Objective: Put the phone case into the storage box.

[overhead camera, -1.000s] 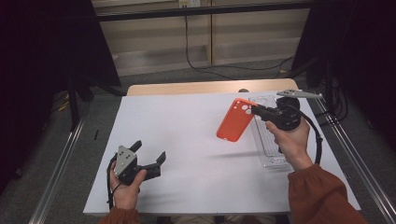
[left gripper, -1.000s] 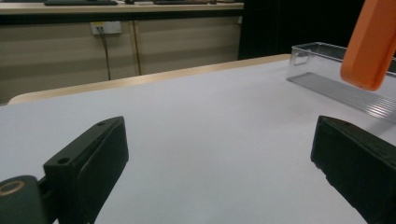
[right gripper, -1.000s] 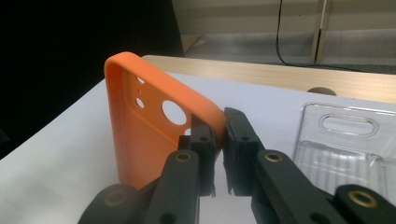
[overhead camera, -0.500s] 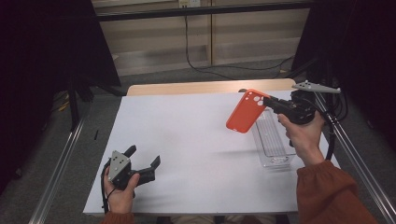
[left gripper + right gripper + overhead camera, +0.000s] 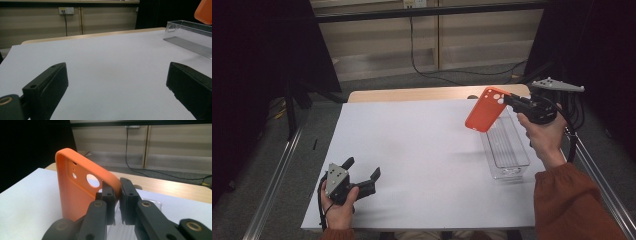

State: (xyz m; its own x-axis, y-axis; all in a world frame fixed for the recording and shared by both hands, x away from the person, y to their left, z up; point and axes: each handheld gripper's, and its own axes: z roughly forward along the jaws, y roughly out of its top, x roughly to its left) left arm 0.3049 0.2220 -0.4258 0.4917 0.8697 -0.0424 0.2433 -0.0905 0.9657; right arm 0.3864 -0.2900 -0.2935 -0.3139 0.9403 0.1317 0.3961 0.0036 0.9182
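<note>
The orange phone case is hanging in the air above the far end of the clear plastic bin, at about two o'clock on the white table in the high view, tilted with its camera cut-outs uppermost. The right gripper is pinching it by one top corner; in the right gripper view the two black jaws are standing nearly together with only the case's rim between the pads, so the grip is looking thin but firm. Judging from this, the pick-up is done and the case is sitting clear of the bin; setting it down somewhere is what is left, and no landing spot is showing itself yet.

The right hand is holding its gripper roughly level, pointing toward nine o'clock, forearm coming up from the five o'clock corner in an orange sleeve. The left gripper is resting low on the table at seven o'clock, well apart from the case, its jaws spread wide with nothing between them, and it is pointing toward the bin at about two o'clock.
</note>
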